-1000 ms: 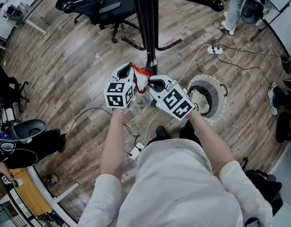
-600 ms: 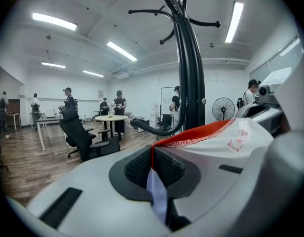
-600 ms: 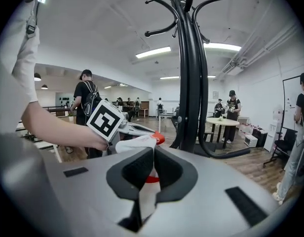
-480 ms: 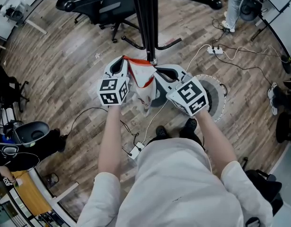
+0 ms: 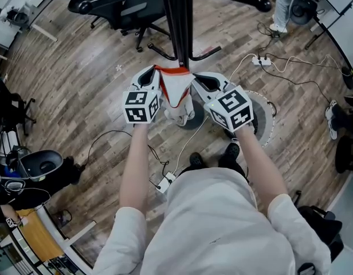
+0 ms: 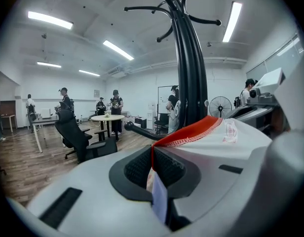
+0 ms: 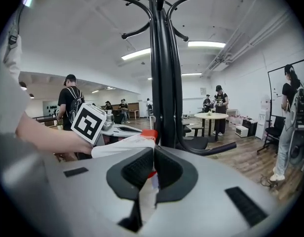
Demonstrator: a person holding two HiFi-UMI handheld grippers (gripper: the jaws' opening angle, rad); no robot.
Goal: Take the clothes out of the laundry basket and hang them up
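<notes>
A white garment with a red neck edge [image 5: 177, 90] is stretched between my two grippers, just in front of the black coat stand's pole [image 5: 175, 22]. My left gripper [image 5: 157, 77] is shut on one end of the red edge [image 6: 189, 134]. My right gripper [image 5: 195, 80] is shut on the other end [image 7: 148, 135]. The cloth [image 6: 226, 141] hangs slack below the taut red band. The laundry basket [image 5: 262, 116] stands on the floor at my right, mostly hidden behind the right gripper and hand. The stand's hooks [image 7: 137, 1] spread overhead in both gripper views.
Office chairs [image 5: 116, 7] stand beyond the stand's base. A power strip with cables [image 5: 261, 61] lies on the wooden floor to the right, another cable and plug [image 5: 164, 182] near my feet. Several people stand by a round table [image 7: 211, 116] in the room.
Both grippers have risen with the garment and moved apart, the right one going right. The red edge, bunched a second ago, is now pulled flat between them.
</notes>
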